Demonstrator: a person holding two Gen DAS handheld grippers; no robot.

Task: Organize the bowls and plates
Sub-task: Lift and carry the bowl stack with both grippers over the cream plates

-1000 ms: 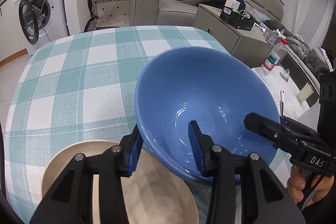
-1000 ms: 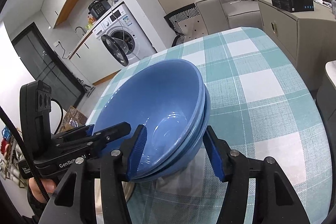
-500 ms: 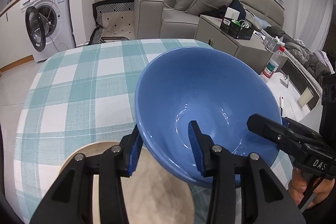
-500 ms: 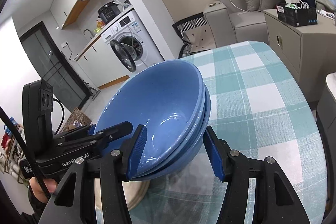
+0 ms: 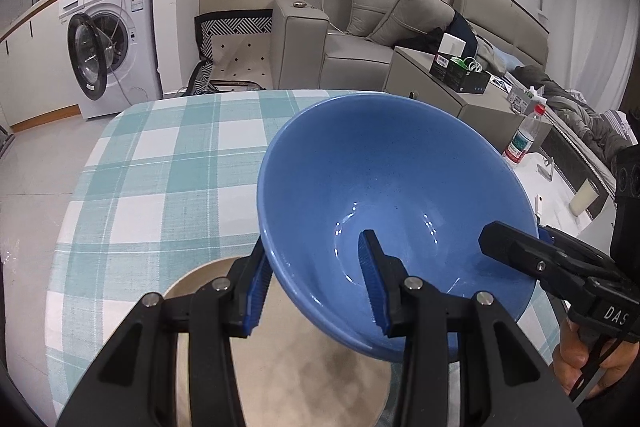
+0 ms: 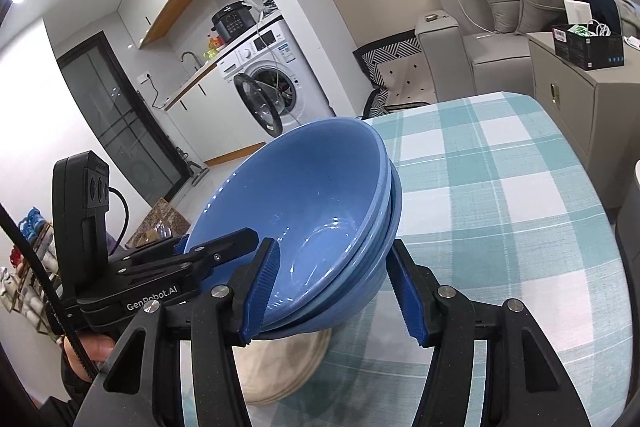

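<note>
I am holding a stack of blue bowls [image 5: 384, 187] above the table [image 5: 160, 163] with both tongs at once. My left gripper [image 5: 316, 291] is clamping the near rim, 1 blue pad [image 5: 256, 295] pressing the outer wall and the other pad [image 5: 370, 279] sitting inside the top bowl. My right gripper [image 6: 332, 291] is gripping the opposite side of the stack, 1 pad [image 6: 260, 291] inside the top bowl, the other pad [image 6: 406, 295] against the outside of the lowest bowl; from this view I am counting 3 nested rims. The stack is tilting, its mouth facing away from me, and it is hanging clear of the checked teal-and-white cloth. Beneath it a stack of beige plates [image 6: 280, 363] is lying on the table near the front edge. My hand [image 5: 580, 355] is showing at the lower right of the left view.
</note>
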